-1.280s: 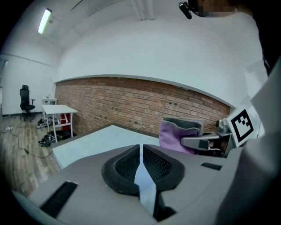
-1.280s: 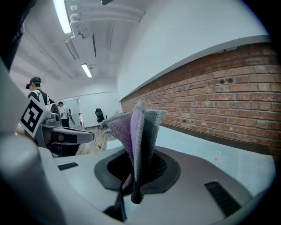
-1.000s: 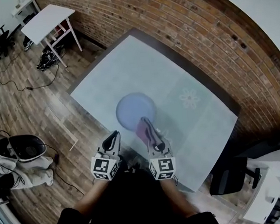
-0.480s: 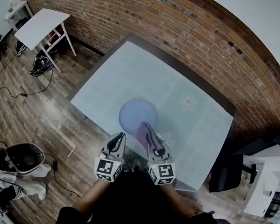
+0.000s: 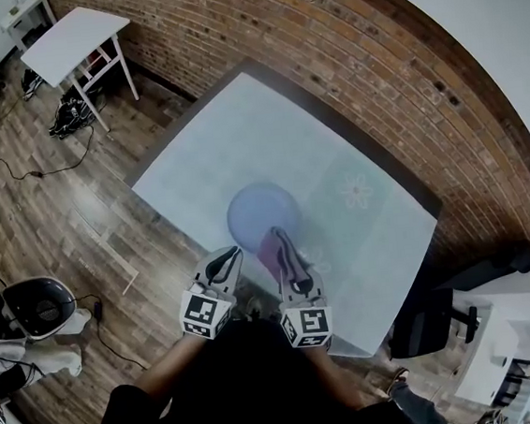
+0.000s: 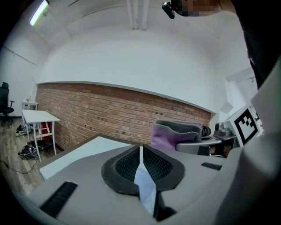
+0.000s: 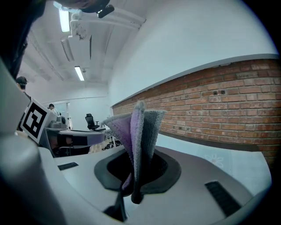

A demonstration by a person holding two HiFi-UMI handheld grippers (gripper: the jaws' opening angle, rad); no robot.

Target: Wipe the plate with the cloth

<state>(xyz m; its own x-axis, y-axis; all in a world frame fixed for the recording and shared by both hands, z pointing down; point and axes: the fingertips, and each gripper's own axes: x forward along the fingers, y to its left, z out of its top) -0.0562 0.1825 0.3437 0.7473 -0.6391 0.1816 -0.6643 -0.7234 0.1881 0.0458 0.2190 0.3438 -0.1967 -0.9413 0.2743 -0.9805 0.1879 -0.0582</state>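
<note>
A round pale-blue plate (image 5: 263, 211) lies on the light-blue table (image 5: 238, 134), close to its near edge. My right gripper (image 5: 276, 236) hovers at the plate's near rim, shut on a folded purple cloth (image 5: 268, 250). In the right gripper view the cloth (image 7: 137, 132) stands upright between the jaws of the right gripper (image 7: 134, 173). My left gripper (image 5: 233, 252) sits just left of it, off the plate's near-left side. In the left gripper view the left gripper (image 6: 141, 151) has its jaws together with nothing held, and the cloth (image 6: 172, 134) shows to the right.
A brick wall (image 5: 325, 68) runs behind the table. A flower print (image 5: 360, 190) marks the table's right part. A small white table (image 5: 73, 38) and floor cables (image 5: 15, 162) lie far left, a black chair (image 5: 428, 326) stands at the right, and a seated person (image 5: 27, 325) is lower left.
The head camera has shifted a little. My left gripper has edged slightly toward the right one and the plate. The right gripper keeps the cloth at the plate's near rim.
</note>
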